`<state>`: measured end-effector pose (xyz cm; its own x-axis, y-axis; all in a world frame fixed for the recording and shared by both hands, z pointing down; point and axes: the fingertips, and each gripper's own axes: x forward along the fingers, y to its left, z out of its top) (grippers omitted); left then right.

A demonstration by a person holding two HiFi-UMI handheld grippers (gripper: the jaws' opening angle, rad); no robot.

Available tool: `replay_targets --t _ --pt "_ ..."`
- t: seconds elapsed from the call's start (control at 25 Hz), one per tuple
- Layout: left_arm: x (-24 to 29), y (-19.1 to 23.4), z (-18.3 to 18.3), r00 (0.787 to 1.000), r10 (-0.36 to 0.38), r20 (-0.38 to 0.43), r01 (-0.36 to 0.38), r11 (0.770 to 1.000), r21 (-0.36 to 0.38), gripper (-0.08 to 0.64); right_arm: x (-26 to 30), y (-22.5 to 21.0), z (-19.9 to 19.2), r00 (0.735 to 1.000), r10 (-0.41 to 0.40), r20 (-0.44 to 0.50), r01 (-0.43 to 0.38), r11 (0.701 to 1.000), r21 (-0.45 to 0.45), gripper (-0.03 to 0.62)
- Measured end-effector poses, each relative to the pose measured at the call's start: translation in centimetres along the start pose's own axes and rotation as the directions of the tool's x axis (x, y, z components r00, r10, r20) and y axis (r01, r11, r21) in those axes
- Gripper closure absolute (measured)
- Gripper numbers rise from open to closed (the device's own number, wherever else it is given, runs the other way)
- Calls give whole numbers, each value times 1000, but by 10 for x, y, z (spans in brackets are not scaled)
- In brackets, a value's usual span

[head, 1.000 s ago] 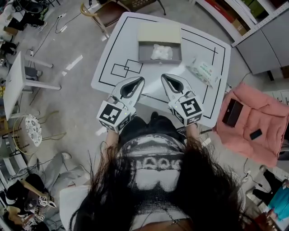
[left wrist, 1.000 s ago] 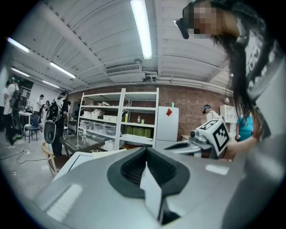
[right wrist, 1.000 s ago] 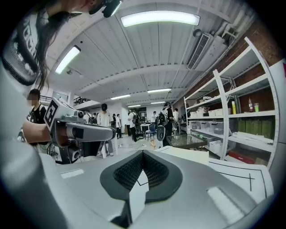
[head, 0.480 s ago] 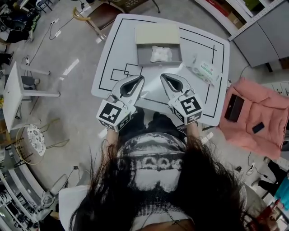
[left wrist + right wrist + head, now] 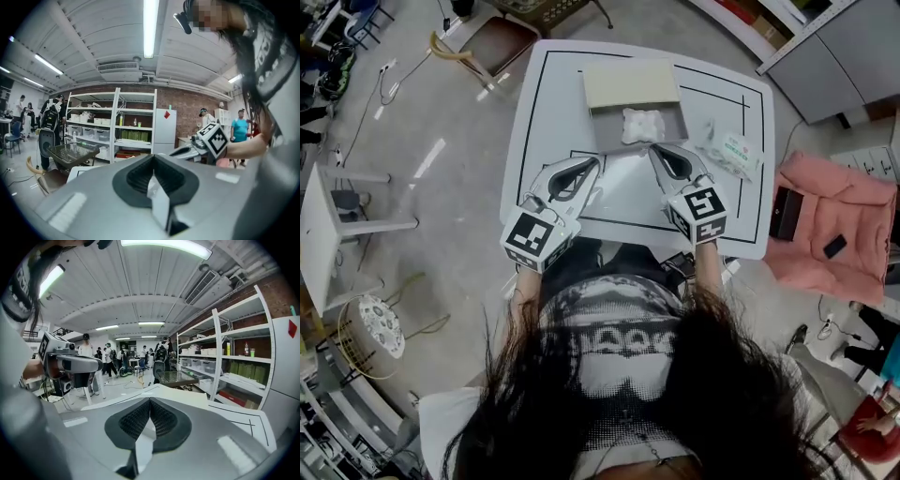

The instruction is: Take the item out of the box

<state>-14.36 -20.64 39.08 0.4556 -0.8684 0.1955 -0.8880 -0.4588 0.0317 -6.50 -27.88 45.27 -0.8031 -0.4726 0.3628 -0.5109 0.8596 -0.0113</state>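
An open shallow grey box [image 5: 605, 131] sits at the table's far middle, its cream lid [image 5: 631, 82] folded back behind it. Inside lies a white crumpled item [image 5: 639, 125]. My right gripper [image 5: 658, 150] is shut and empty, its tip just at the box's near edge, right of the item. My left gripper [image 5: 589, 167] is shut and empty too, over the table a little nearer than the box and to its left. Each gripper view looks level across the room, with closed jaws [image 5: 152, 158] [image 5: 150, 401] and the table's far part below.
The white table [image 5: 544, 122] carries black line markings. A green-and-white wipes packet [image 5: 731, 152] lies right of the box. A pink jacket [image 5: 839, 234] with a dark phone lies off the right edge. A chair [image 5: 487, 42] stands beyond the far left corner. People stand farther back in the room.
My right gripper has moved forward, from short of the box to its near edge. The left gripper has stayed about where it was. The head view has shifted.
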Motion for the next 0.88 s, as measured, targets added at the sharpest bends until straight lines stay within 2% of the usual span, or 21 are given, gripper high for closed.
replay_targets --t 0.2,0.36,0.52,0.72,0.88 --pt "0 26 -4 999 -54 -3 54 999 1 560 29 -23 -10 994 -58 -98 56 998 -24 551" --pt "4 36 -3 994 -106 3 106 994 6 560 53 -41 -24 977 -69 -201 59 997 -56 509" --pt "7 40 -5 989 -148 6 148 989 7 560 75 -54 -42 948 -56 -314 27 995 -94 465" --pt "5 44 -8 983 -184 6 184 983 6 560 97 -67 -59 907 -38 -420 -11 994 -112 455" --pt "1 50 -15 982 -190 -7 190 982 4 560 121 -70 -79 854 -3 -521 -68 991 -116 439"
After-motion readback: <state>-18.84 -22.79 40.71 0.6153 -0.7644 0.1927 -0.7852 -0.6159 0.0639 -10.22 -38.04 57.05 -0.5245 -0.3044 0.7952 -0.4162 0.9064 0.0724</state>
